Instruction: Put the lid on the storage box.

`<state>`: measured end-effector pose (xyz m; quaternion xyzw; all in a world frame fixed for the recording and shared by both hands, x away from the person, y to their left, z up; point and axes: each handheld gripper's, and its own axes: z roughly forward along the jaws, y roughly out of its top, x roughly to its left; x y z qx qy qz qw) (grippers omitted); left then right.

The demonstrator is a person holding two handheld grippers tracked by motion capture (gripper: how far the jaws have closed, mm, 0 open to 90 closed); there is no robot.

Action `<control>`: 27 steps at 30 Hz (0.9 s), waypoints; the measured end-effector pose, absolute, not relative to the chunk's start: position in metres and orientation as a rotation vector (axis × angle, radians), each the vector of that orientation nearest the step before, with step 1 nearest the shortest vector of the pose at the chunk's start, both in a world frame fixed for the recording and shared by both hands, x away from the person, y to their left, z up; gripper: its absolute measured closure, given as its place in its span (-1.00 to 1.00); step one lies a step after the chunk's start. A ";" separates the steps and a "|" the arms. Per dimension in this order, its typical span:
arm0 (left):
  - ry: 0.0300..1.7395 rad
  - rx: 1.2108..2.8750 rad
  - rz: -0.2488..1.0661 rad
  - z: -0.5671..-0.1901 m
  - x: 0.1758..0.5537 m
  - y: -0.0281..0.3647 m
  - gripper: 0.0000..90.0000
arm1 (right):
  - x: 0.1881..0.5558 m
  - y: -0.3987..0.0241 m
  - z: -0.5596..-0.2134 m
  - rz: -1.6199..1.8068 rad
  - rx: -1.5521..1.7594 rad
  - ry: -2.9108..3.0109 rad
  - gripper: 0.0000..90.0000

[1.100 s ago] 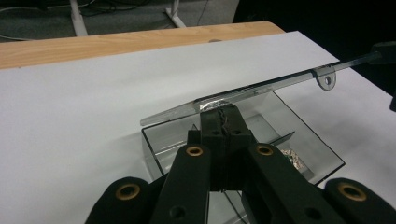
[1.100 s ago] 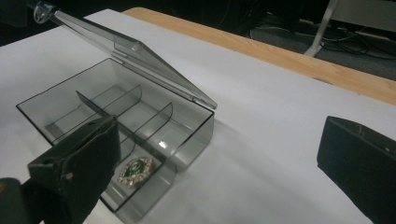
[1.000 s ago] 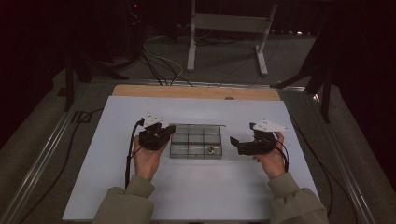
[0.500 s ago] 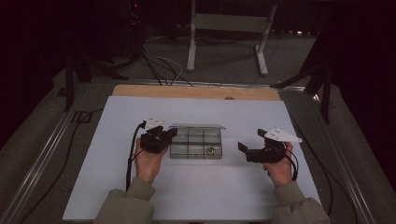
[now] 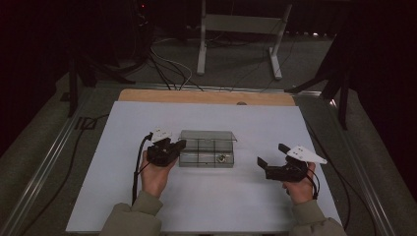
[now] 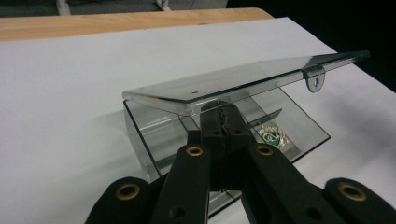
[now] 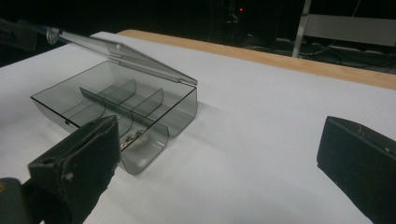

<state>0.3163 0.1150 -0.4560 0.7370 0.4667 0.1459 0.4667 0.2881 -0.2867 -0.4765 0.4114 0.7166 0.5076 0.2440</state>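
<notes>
Left gripper view looks along the left gripper (image 6: 223, 123), whose jaws are pressed together on the near wall of the clear compartment box (image 6: 154, 135). The pinch point itself sits under the raised lid (image 6: 243, 81), so the very tips are half hidden by the tinted plastic. The lid tilts up, hinged at the far side, with a small latch tab (image 6: 314, 80) hanging from its free edge. Behind the jaws a small green and white trinket (image 6: 272, 136) lies on the box floor; its shape is hard to make out.

In the right gripper view the right gripper (image 7: 219, 154) has its jaws spread wide with nothing between them but bare white board; both jaws are cut off by the frame edges. The box (image 7: 182, 109) lies ahead and to the left of them, well apart, its curved dividers showing through the wall.

From the high view the box (image 5: 206, 149) sits near the middle of the white table top (image 5: 255, 123), the left gripper (image 5: 173, 147) touching its left end, the right gripper (image 5: 271, 158) off to its right. Both sleeves are cut off at the bottom edge.
</notes>
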 end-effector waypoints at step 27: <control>1.173 1.862 0.324 -0.490 0.300 0.117 1.00 | 0.283 -0.264 -0.480 1.361 1.080 2.038 -0.85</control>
